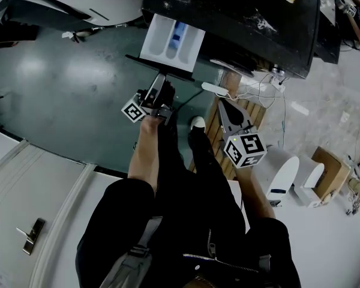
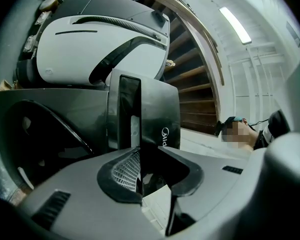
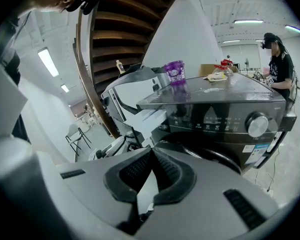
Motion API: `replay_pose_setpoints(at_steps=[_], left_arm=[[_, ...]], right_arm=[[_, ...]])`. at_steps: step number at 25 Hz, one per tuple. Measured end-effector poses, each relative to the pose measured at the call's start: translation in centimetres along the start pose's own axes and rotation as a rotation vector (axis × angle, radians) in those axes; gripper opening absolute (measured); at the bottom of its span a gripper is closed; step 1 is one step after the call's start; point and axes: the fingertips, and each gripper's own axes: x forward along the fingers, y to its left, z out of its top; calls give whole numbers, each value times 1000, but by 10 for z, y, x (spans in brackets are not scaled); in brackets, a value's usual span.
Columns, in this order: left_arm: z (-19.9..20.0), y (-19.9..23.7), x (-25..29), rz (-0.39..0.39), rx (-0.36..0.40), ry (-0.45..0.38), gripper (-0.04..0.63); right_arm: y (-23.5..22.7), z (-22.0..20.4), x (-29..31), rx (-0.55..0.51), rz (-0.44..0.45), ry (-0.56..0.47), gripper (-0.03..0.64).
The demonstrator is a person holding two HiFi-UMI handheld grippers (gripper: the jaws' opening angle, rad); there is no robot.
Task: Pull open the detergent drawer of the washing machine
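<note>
The detergent drawer (image 1: 171, 38) stands pulled well out of the washing machine (image 1: 258, 17). From the head view we look down into its white tray, which has a blue insert in one compartment. Its dark front panel is at the near end, and there we find the left tool (image 1: 161, 80) reaching up to that panel from below.

In the left gripper view the detergent drawer (image 2: 157, 114) rises right over the left tool (image 2: 150, 154). The lower edge of the dark panel sits between the jaws, which stand a little apart and are clamped on it, the ribbed left pad (image 2: 126, 171) against its side.

The right tool (image 1: 224, 105) hangs off to the right, well apart from the drawer, with its marker cube (image 1: 245, 149) towards us. In the right gripper view we see the right tool (image 3: 150, 154) with its jaws together at the tips and nothing between them. Beyond them is the washing machine (image 3: 225, 119) with its round dial (image 3: 257, 125). The open drawer (image 3: 147, 118) juts out at its left, and a purple cup (image 3: 175, 73) stands on its top.

Further out we see the greenish floor (image 1: 66, 95) and a white shoe (image 1: 197, 123) on it, near the left tool. Wooden stairs (image 2: 195, 84) rise beside the machine, and a white-and-black curved housing (image 2: 90, 39) sits beyond it.
</note>
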Motion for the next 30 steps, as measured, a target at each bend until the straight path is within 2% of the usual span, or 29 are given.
replay_pose_setpoints(at_steps=[4,10,12,13,14,17,20,26,30], left_arm=[[-1,5,-5,27,-10,11,103],[-2,20,-5,133,-2,53,95],[-8,17,-12,178,19,88,91],[-12,17,-16,215,39,113,69],[-15,18,-21,259,62,142,48],[-22,23,-30,391,158,249,41],[-24,14,-33,462,298,347,37],[-29,-13,-41,599,485,446,32],[-36,-33,-50,744,652,535,32]], right_arm=[[8,0,-1,-10,8,-6,6],[6,8,-6,-18,12,-11,6],[9,5,-17,-25,12,-21,6],[10,3,-22,-28,12,-28,6],[10,4,-26,-29,11,-34,6],[8,10,-28,-30,12,-45,6],[10,17,-26,-32,28,-56,6],[12,27,-37,-67,32,-66,5],[14,26,-44,-122,53,-62,5]])
